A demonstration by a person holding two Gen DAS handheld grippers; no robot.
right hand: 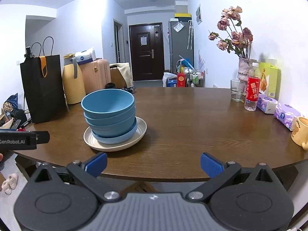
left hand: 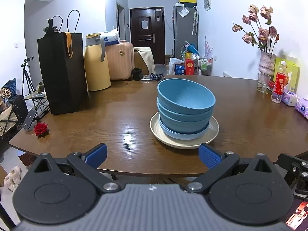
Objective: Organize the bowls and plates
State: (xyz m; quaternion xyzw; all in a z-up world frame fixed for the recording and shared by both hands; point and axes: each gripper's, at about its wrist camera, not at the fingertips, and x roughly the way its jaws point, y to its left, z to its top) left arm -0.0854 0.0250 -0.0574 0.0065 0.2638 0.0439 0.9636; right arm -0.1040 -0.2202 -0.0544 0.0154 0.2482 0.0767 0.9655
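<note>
Left edge of table: a tall black paper gift bag with cord handles [left hand: 62,73] is standing near the rim, with a red rose bloom [left hand: 40,128] lying just in front of it on the wood.
Behind the bag: a pale yellow thermos jug with a grey handle [left hand: 96,63] is sitting on the table; a pink ribbed suitcase [left hand: 120,60] is standing on the floor past it.
Table surface: the dark brown round wooden table [left hand: 119,115] is reflecting ceiling light in the middle.
Task stack: three blue nested bowls [left hand: 185,104] are sitting in a light blue shallow plate [left hand: 171,131], which is resting on a wider cream round plate [left hand: 157,132], all in the table's middle, a little toward the near edge.
Left gripper: the left gripper [left hand: 153,156] is hovering at the near table edge, jaws spread wide and empty, just short of the cream plate.
Right gripper: the right gripper [right hand: 153,162] is hanging released over the near edge, fingers apart, holding nothing, the stack lying ahead to its left.
Open room: bare wood is stretching from the stack to the right side.
Right edge: a clear drinking glass [right hand: 237,90], a red-labelled plastic water bottle [right hand: 252,90], purple tissue packs [right hand: 286,115] and a yellow ceramic mug [right hand: 300,132] are lining the wall side.
Wall side: a mottled vase of dried pink roses [right hand: 244,69] is standing behind the glass.
Far room: a dark brown entrance door [right hand: 146,52] is closing the hallway, a grey refrigerator [right hand: 181,44] standing to its right.
</note>
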